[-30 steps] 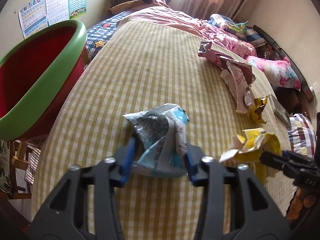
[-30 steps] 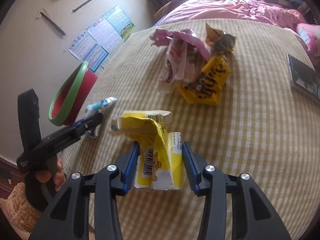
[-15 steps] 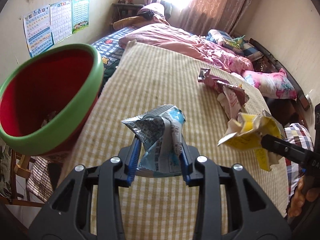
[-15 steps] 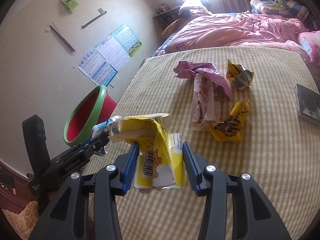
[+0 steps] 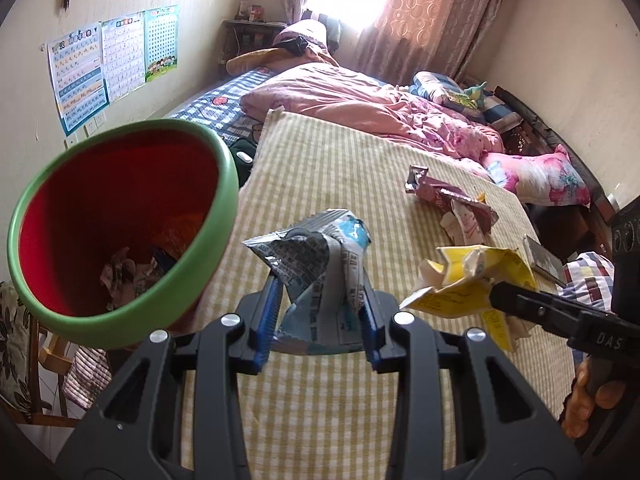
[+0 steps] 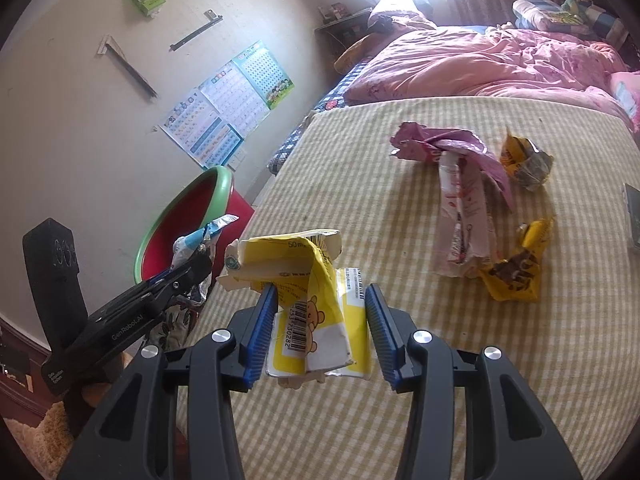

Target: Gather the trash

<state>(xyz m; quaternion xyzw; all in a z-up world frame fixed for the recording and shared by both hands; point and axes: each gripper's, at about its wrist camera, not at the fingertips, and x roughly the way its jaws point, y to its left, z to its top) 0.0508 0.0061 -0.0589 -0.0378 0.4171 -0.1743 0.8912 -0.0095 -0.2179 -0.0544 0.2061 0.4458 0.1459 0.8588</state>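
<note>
My left gripper [image 5: 320,312] is shut on a crumpled silver and blue wrapper [image 5: 320,272], held in the air above the checked bed cover [image 5: 344,168], just right of a red bin with a green rim [image 5: 120,216]. Some trash lies at the bottom of the bin. My right gripper [image 6: 320,324] is shut on a torn yellow carton [image 6: 312,304], also lifted off the bed. In the right wrist view the left gripper [image 6: 192,268] with its wrapper hangs near the bin [image 6: 188,216].
A pink wrapper [image 6: 460,184] and two yellow wrappers [image 6: 516,268] [image 6: 524,160] lie on the bed cover. A pink quilt [image 5: 360,104] and pillows sit at the far end. A dark book [image 5: 540,256] lies near the right edge. Posters [image 5: 112,60] hang on the wall.
Both grippers have risen off the bed with their trash and moved toward the bin. The bin's inside has come into the left wrist view.
</note>
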